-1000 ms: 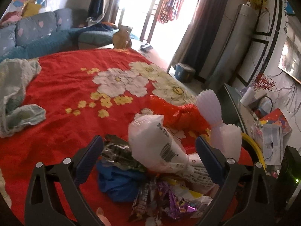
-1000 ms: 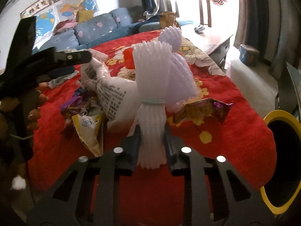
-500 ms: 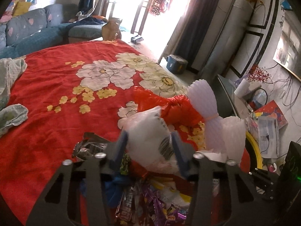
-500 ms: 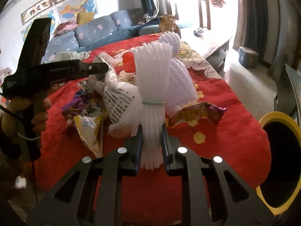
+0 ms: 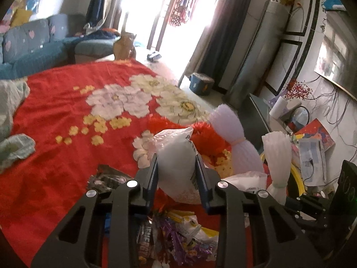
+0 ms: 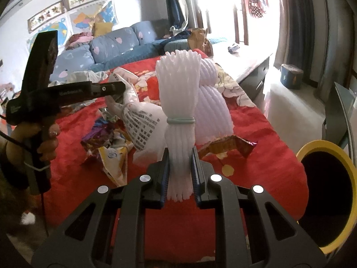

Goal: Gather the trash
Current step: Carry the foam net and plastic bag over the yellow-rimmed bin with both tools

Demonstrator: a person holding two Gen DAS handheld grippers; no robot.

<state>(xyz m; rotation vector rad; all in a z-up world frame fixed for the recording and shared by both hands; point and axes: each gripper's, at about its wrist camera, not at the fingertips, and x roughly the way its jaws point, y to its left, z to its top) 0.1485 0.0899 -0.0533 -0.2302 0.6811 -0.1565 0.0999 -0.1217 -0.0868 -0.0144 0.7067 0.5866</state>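
My left gripper (image 5: 177, 169) is shut on a white printed plastic bag (image 5: 176, 156) and holds it over the red flowered bedspread (image 5: 67, 116). My right gripper (image 6: 180, 167) is shut on a bundle of white foam netting (image 6: 178, 102) tied with a band, held upright. A second foam bundle (image 6: 212, 105) lies behind it on the bed. The left gripper also shows in the right wrist view (image 6: 116, 87), pinching the bag (image 6: 142, 122). Snack wrappers (image 6: 107, 140) lie in a heap under the bag. A yellow-rimmed trash bin (image 6: 328, 192) stands off the bed's right edge.
A gold wrapper (image 6: 227, 145) lies by the foam. Crumpled cloth (image 5: 13, 120) sits at the bed's left side. A blue sofa (image 6: 111, 47) stands behind the bed. A cluttered side table (image 5: 308, 138) and a blue box (image 5: 200, 83) on the floor are to the right.
My left gripper went from open around the white bag to shut on it and lifted it slightly. My right gripper stayed shut on the foam bundle and shifted little.
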